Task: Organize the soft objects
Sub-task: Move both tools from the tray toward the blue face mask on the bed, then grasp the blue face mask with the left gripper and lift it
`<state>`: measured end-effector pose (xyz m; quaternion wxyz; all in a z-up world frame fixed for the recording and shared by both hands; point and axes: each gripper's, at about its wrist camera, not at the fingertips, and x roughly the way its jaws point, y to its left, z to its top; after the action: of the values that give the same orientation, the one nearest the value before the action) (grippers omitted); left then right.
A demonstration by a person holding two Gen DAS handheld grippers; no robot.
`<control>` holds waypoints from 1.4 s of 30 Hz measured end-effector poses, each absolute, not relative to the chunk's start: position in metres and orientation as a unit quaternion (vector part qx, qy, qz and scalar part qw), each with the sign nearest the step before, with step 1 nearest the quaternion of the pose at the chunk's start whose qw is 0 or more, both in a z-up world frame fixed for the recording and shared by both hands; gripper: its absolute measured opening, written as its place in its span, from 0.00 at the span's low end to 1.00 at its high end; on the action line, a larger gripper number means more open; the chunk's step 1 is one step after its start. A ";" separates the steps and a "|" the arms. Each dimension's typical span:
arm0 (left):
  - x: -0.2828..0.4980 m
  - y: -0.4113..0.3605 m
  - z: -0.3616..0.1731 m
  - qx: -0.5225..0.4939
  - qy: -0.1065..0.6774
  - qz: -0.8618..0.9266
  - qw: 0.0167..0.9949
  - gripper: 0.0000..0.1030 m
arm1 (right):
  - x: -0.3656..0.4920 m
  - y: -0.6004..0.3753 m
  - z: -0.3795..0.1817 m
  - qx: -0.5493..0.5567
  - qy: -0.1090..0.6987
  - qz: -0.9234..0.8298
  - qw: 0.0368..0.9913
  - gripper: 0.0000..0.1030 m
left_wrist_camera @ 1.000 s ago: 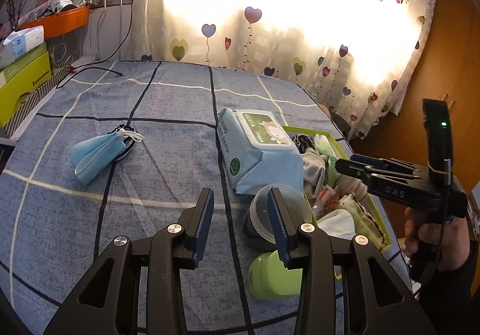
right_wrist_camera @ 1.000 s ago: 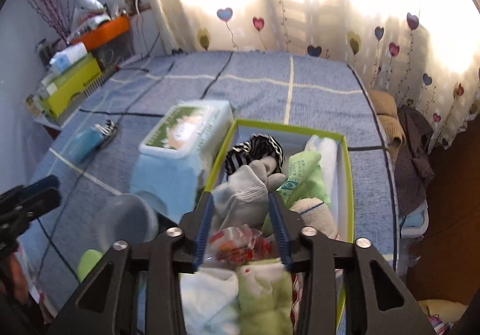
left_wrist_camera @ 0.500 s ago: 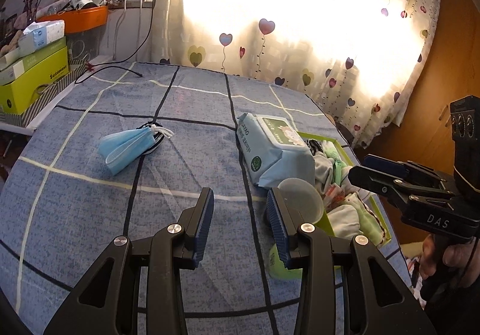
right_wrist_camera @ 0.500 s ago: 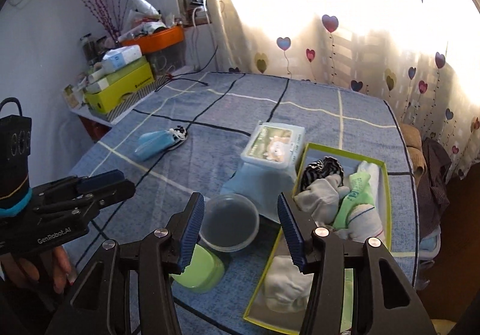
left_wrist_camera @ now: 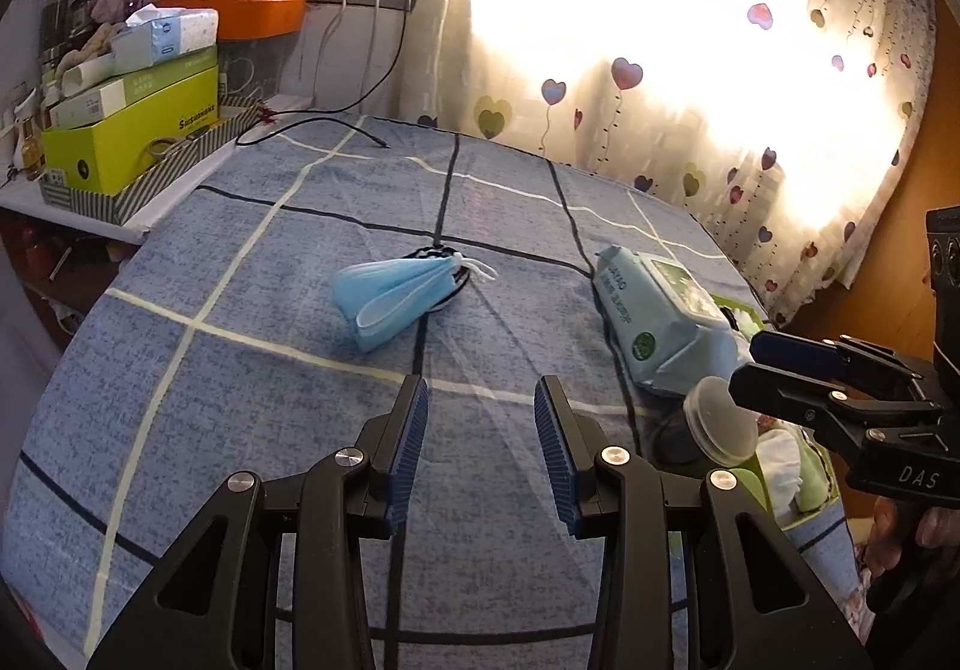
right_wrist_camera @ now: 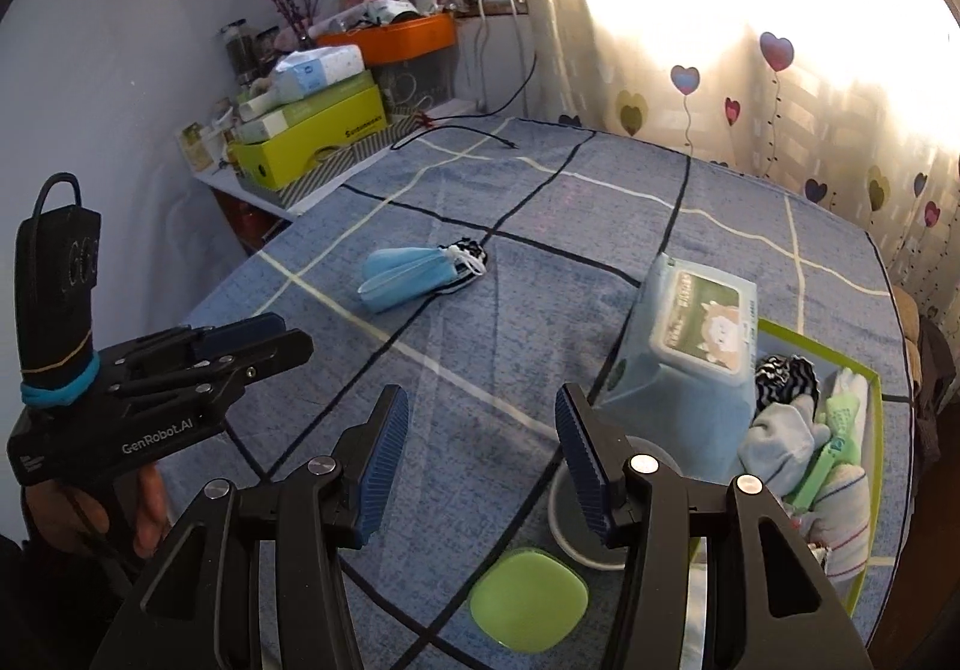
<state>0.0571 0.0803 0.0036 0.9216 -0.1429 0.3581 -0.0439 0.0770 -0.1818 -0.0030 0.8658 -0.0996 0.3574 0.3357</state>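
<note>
1. Far on the left, a yellow-green box (right_wrist_camera: 312,141) sits on a shelf beside the bed, with an orange tub (right_wrist_camera: 396,38) behind it.
2. The left gripper (left_wrist_camera: 480,418) hangs over the blue blanket (left_wrist_camera: 252,394). Its fingers are apart and nothing is between them.
3. A little farther on, in the middle of the blanket, lies the blue face mask (left_wrist_camera: 396,295). It is folded up, and its white ear loops (left_wrist_camera: 480,269) stick out at its right end. A small black-and-white thing (right_wrist_camera: 471,253) peeks out from under it.
4. The mask looks very light, thin and floppy. It will likely bend and hang down when lifted. A good place to pinch it seems to be the thick folded middle, not the thin loops, which could slip out.
5. The right gripper (right_wrist_camera: 480,454) is open too, with nothing between its fingers.
6. To the right lies a pack of wet wipes (right_wrist_camera: 684,334). It looks squashy but heavier than the mask.
7. Near the pack are a round clear tub (right_wrist_camera: 570,520) and a green lid (right_wrist_camera: 528,598).
8. On the far right, the green tray (right_wrist_camera: 870,376) holds soft socks (right_wrist_camera: 780,430) and cloths. The mask probably belongs there too, and it is well apart from the tray now.
</note>
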 end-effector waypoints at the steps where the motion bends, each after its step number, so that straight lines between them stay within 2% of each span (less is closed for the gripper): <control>1: 0.060 0.086 0.003 -0.147 0.359 -0.041 0.921 0.37 | 0.079 -0.176 -0.003 -0.103 0.360 0.338 0.863 0.49; 12: 0.118 0.113 -0.007 -0.069 0.361 -0.027 0.930 0.37 | 0.103 -0.147 -0.004 -0.135 0.372 0.349 0.850 0.49; 14: 0.130 0.110 -0.010 -0.042 0.363 -0.044 0.930 0.45 | 0.108 -0.144 -0.005 -0.136 0.373 0.349 0.849 0.49; 15: 0.135 0.110 -0.011 -0.035 0.366 -0.044 0.929 0.45 | 0.110 -0.144 -0.006 -0.136 0.374 0.349 0.848 0.49; 23: 0.178 0.108 -0.033 0.024 0.393 -0.093 0.915 0.46 | 0.127 -0.143 -0.011 -0.137 0.385 0.341 0.847 0.49; 36: 0.197 0.094 -0.061 0.095 0.414 -0.122 0.897 0.46 | 0.141 -0.135 -0.019 -0.147 0.399 0.337 0.840 0.49; 38: 0.193 0.094 -0.061 0.098 0.409 -0.118 0.899 0.40 | 0.143 -0.134 -0.019 -0.149 0.399 0.337 0.839 0.49; 41: 0.189 0.095 -0.059 0.097 0.408 -0.111 0.901 0.24 | 0.145 -0.134 -0.017 -0.150 0.399 0.335 0.840 0.49; 42: 0.188 0.097 -0.058 0.093 0.409 -0.111 0.901 0.22 | 0.146 -0.134 -0.017 -0.151 0.399 0.335 0.840 0.49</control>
<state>0.1878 0.0971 -0.0583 0.9012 0.0931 0.4087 -0.1105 0.1461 -0.1344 -0.0166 0.8400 -0.1508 0.3992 0.3351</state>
